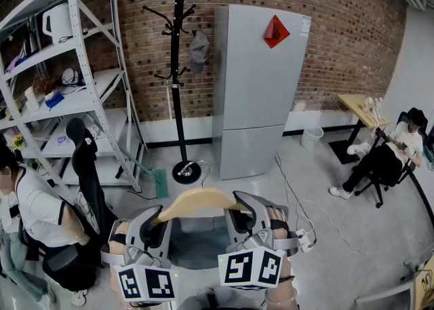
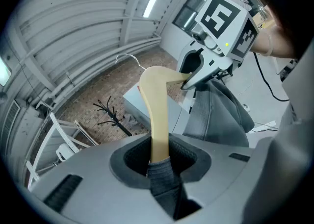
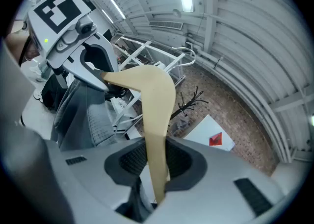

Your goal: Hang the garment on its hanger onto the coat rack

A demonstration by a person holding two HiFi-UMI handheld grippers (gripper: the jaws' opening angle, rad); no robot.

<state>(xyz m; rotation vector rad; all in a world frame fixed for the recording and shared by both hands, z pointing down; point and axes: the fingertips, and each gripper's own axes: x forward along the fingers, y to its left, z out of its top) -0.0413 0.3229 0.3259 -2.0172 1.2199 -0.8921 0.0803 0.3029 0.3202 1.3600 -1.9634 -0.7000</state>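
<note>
**A:** Where's the hanger, and what has hold of it?

**B:** The wooden hanger [image 1: 203, 200] is low in the head view, carried between both tools. The left gripper [image 1: 152, 224] has its fingers clenched on the left arm, over a fold of the grey garment [image 1: 196, 246]. The right gripper [image 1: 245, 220] is clenched on the right arm.

**A:** Long axis?

**B:** It runs side to side across the person's front, with the garment drooping under it.

**A:** And the coat rack?

**B:** The coat rack [image 1: 178, 78] stands ahead by the brick wall, well apart and slightly left of the hanger's middle. That makes the left gripper the nearer one.

**A:** The hook?

**B:** The hook [image 2: 128, 59] is thin wire rising from the crown. It's faint, so I can't say which way it opens. I'd expect a carry forward and then a lift to a peg.
</note>
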